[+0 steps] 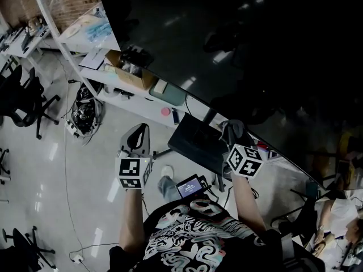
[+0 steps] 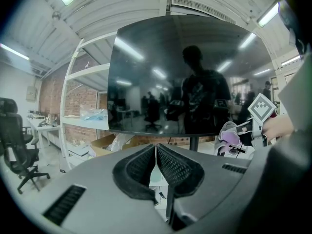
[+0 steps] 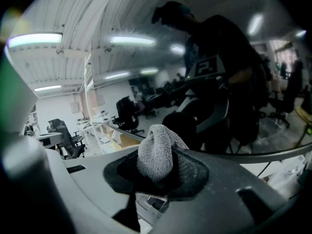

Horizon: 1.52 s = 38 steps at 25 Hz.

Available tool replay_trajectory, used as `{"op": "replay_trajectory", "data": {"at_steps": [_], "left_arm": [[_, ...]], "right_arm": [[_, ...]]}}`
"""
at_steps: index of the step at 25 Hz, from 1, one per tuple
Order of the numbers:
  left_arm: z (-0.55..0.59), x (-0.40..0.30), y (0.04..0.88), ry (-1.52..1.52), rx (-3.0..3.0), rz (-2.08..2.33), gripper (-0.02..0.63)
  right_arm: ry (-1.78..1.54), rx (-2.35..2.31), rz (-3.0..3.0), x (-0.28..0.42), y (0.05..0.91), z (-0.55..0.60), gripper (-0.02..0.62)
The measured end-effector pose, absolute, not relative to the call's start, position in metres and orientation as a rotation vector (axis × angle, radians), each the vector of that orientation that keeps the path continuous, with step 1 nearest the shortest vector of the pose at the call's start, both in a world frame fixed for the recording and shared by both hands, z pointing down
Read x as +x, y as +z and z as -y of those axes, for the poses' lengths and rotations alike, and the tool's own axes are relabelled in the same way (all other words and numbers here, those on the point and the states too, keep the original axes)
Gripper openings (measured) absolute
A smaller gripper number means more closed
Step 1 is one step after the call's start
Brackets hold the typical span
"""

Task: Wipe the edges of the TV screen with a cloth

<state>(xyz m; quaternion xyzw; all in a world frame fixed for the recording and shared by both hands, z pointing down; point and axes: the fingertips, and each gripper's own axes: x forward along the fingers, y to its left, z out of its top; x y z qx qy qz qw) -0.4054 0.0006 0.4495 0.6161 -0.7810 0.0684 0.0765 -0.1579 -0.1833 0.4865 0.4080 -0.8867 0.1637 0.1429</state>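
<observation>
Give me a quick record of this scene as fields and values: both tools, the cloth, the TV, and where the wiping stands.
left tool: shut, empty, apart from the screen
right tool: shut on the cloth
cloth: grey, bunched, sticking up from between the jaws
TV screen: dark, reflecting the room, on a stand
wiping: cloth is near the screen's lower edge; contact unclear

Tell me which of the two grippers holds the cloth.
The right gripper: its jaws are shut on the grey cloth. The left gripper has its jaws together, with nothing between them.
</observation>
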Motion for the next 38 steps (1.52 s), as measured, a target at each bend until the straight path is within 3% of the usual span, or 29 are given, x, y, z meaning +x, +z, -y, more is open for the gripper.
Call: {"op": "replay_trajectory", "data": {"at_steps": [38], "left_arm": [[0.035, -0.488, 0.478, 0.195, 1.822, 2.286, 0.025]], "right_arm": [[0.508, 1.117, 2.570, -0.244, 0.489, 0.187, 0.149]]}}
